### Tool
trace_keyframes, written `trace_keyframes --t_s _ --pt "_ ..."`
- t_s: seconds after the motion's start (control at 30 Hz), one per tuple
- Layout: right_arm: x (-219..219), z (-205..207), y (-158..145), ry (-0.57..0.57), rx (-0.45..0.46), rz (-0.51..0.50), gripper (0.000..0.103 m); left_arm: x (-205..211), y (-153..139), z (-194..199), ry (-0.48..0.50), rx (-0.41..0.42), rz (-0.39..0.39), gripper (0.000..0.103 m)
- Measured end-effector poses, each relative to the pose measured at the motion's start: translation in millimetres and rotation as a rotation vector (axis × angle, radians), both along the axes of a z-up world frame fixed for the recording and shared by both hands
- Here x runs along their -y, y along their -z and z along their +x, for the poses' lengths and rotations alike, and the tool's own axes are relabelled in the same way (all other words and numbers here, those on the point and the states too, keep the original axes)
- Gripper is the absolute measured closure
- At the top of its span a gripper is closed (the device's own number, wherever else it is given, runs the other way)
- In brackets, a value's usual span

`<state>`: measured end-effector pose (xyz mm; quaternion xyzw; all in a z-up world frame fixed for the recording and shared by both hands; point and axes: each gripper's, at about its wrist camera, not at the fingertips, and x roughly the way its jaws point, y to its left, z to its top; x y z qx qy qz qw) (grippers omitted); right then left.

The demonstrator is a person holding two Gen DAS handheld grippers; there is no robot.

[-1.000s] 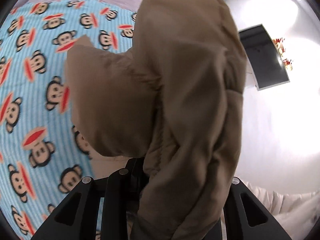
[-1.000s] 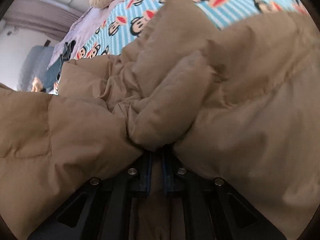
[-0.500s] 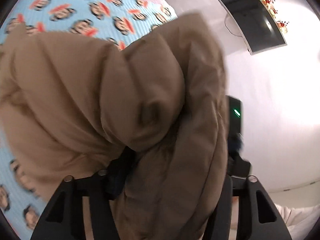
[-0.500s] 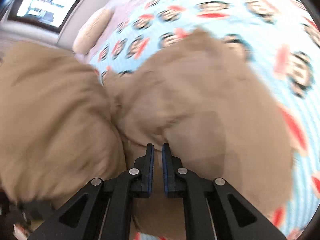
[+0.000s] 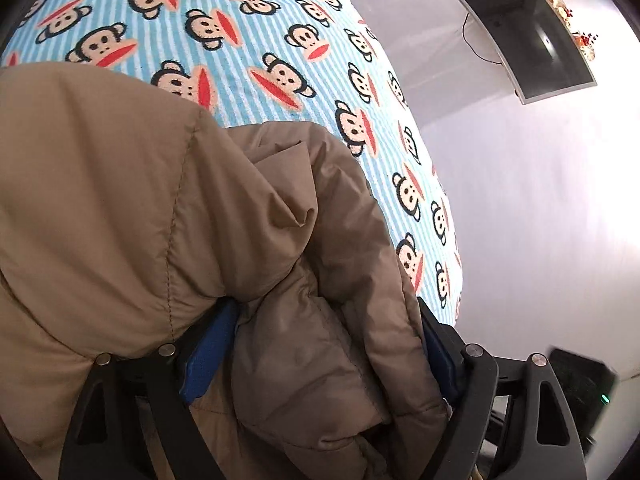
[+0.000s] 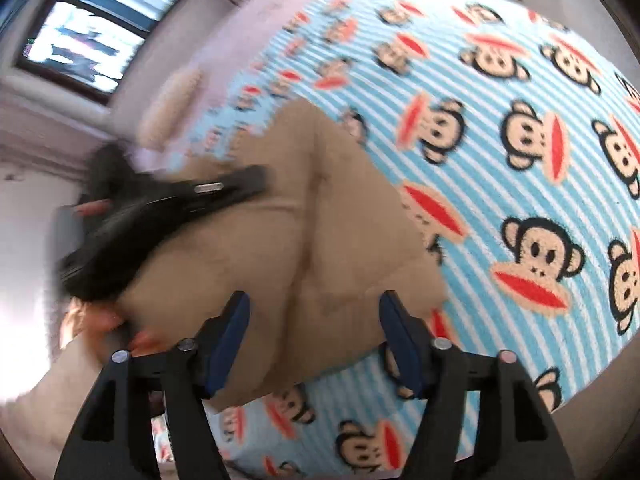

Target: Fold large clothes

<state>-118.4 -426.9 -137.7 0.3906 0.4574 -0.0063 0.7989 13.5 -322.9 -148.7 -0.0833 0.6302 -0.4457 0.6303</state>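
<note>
A tan puffy jacket lies bunched on a bed under a blue striped monkey-print blanket. My left gripper sits low over the jacket's near edge with its jaws opening. A thick fold of fabric still fills the gap between the blue pads. In the right wrist view the jacket rests on the blanket. My right gripper hovers above it, jaws opening wide, with nothing pinched between the pads. The left gripper appears there as a dark blur, held by a hand.
The bed's edge drops to a pale floor on the right. A dark screen hangs on the wall, and a black device with a green light stands low on the right. A pillow and a window lie beyond the bed.
Both grippers were shut on raised jacket fabric and now their jaws stand apart. The jacket has come down onto the blanket. The right gripper has pulled up and back from it.
</note>
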Motion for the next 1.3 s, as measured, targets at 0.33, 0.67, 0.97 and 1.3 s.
trace_keyframes --t_s 0.33,0.67,0.97,1.3 --pt "-53 22 -2 -0.063 -0.059 -0.240 0.086 -17 -44 19 -0.049 0.317 0.104 0.019" --pt "-29 -2 31 0.079 -0.144 -0.211 0.089 -106 -12 79 -0.322 0.484 0.369 0.019" --pt "7 -23 93 0.202 -0.208 -0.044 0.087 -8 19 67 -0.210 0.600 0.430 0.018" --pt "51 -44 51 0.206 -0.197 -0.092 0.078 0 20 69 -0.203 0.595 0.472 0.018"
